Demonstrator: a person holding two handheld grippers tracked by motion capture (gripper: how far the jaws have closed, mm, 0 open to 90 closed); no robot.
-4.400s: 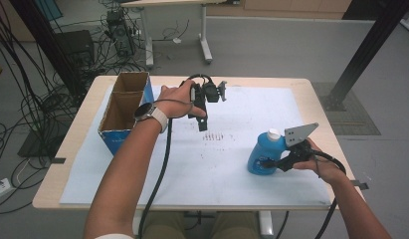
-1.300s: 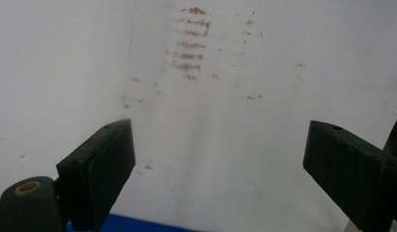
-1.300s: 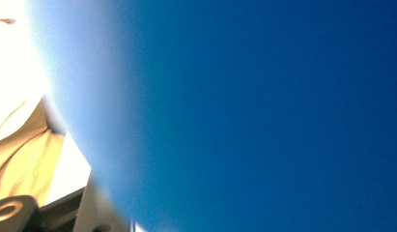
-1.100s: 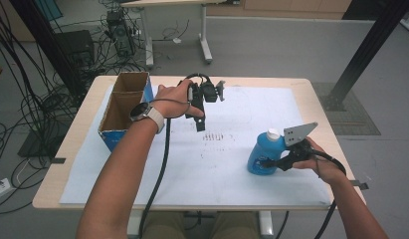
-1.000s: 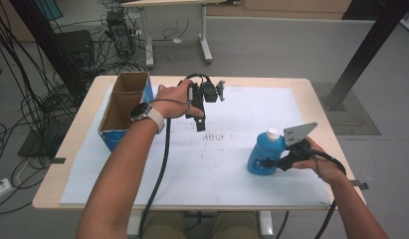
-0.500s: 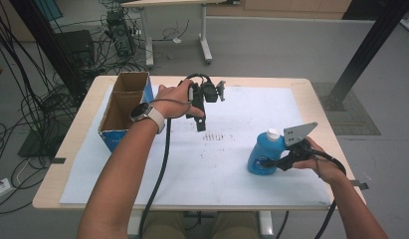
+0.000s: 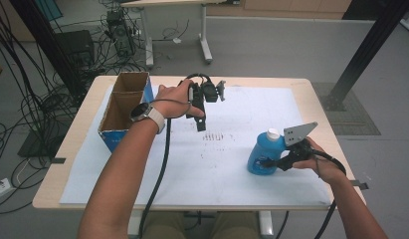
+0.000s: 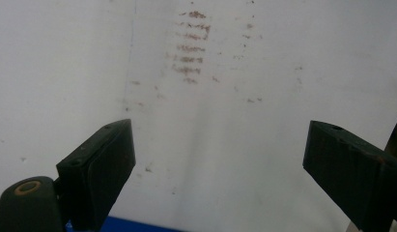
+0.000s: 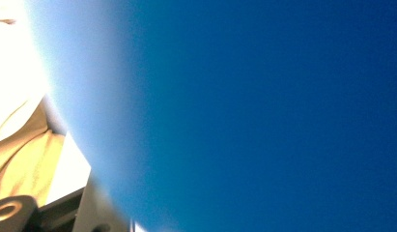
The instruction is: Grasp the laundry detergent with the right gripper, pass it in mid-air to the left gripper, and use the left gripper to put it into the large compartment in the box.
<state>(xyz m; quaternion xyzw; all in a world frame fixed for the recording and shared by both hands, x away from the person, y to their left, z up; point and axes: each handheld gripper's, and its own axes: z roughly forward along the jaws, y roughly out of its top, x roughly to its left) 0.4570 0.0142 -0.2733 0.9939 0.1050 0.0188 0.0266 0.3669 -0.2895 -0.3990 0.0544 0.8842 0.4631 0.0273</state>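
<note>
A blue bottle [image 7: 261, 154] with a white cap stands upright on the white sheet [image 7: 242, 109] that covers the bench [image 7: 316, 99], towards its near right corner. The right tongs [image 7: 268, 163] are clamped on the bottle's lower body from the right side; in the right gripper view the blue bottle wall [image 9: 263, 111] sits pressed up close and blurred. The right hand [image 7: 316, 162] grips its tool low, just above the sheet, with the forearm coming in from the near right edge and the wrist roughly level.

Well apart, to the far left, the left tongs [image 7: 200, 124] hang above the sheet and point downward, holding nothing. The left gripper view shows their two black jaws spread wide over bare white paper with faint brown smudges [image 8: 189, 48]. The left hand [image 7: 174, 99], with a watch [image 7: 142, 113] on the wrist, is raised, its forearm stretching diagonally from the near edge. An open cardboard box [image 7: 125, 107] with blue sides sits just left of that wrist.
</note>
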